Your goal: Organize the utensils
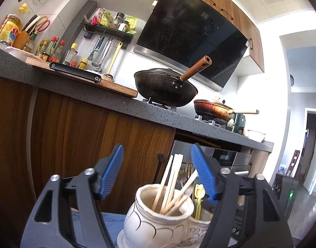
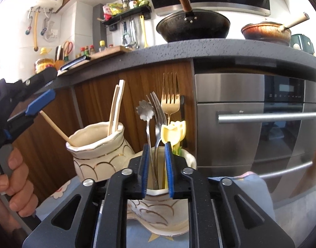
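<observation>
A cream ceramic holder with two cups stands on a blue cloth. Its chopstick cup (image 1: 158,212) (image 2: 97,144) holds several wooden chopsticks (image 1: 172,184) (image 2: 116,107). Its other cup (image 2: 170,194) holds a gold fork (image 2: 170,99), a silver fork (image 2: 158,111), a flower-headed spoon (image 2: 144,109) and yellow tulip-topped utensils (image 2: 174,132). My left gripper (image 1: 158,155) is open just above the chopstick cup, its blue fingers astride the chopsticks; it also shows in the right wrist view (image 2: 40,101). My right gripper (image 2: 156,150) has its jaws narrowly apart around the silver fork and spoon handles, not clamped.
A dark speckled counter (image 1: 158,113) runs behind, with a black wok (image 1: 166,88), a brown pan (image 1: 213,109), a cutting board with a knife (image 1: 75,70) and sauce bottles. Wooden cabinet doors (image 1: 75,134) and a steel oven (image 2: 251,119) stand close behind the holder.
</observation>
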`<state>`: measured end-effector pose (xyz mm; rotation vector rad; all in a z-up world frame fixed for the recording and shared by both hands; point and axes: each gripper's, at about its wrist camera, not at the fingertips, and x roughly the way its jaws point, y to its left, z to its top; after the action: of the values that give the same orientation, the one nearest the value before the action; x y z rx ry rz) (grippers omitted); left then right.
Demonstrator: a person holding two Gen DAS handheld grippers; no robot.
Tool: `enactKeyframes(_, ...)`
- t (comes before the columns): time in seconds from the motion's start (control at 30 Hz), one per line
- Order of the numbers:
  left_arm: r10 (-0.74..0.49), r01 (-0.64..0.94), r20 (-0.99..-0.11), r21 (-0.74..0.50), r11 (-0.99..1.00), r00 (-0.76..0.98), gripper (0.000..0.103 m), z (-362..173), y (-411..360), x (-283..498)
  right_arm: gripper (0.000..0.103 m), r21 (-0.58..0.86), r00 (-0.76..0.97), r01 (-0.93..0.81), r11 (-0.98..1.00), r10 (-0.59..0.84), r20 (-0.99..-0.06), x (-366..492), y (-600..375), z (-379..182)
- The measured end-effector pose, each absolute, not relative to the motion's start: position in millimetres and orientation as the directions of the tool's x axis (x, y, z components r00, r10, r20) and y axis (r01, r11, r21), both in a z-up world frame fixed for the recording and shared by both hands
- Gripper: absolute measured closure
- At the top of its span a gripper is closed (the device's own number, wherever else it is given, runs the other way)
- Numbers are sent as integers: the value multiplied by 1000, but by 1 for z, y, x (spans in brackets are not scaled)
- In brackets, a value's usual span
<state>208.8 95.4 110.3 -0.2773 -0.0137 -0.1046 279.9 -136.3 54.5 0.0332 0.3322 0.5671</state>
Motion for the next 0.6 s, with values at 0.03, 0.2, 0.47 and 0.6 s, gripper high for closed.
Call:
enactKeyframes(0.03, -103, 106, 24, -268, 958, 994, 31, 109, 94, 206, 84, 118, 796, -518, 847, 528, -297, 278, -138, 55)
enactKeyframes(0.2, -83, 80, -2, -216, 973, 997, 23, 100, 86, 190, 66, 112, 822, -489, 865, 500, -273, 269, -150, 58)
enactKeyframes(0.47, -47, 38, -52, -170, 985, 998, 6, 80, 79, 177, 39, 136, 841, -454, 880, 474, -260, 256, -172, 57)
enactKeyframes(0.6, -28, 17, -71, -153, 988, 997, 6, 73, 75, 173, 24, 103, 852, -455, 885, 466, -238, 245, -174, 54)
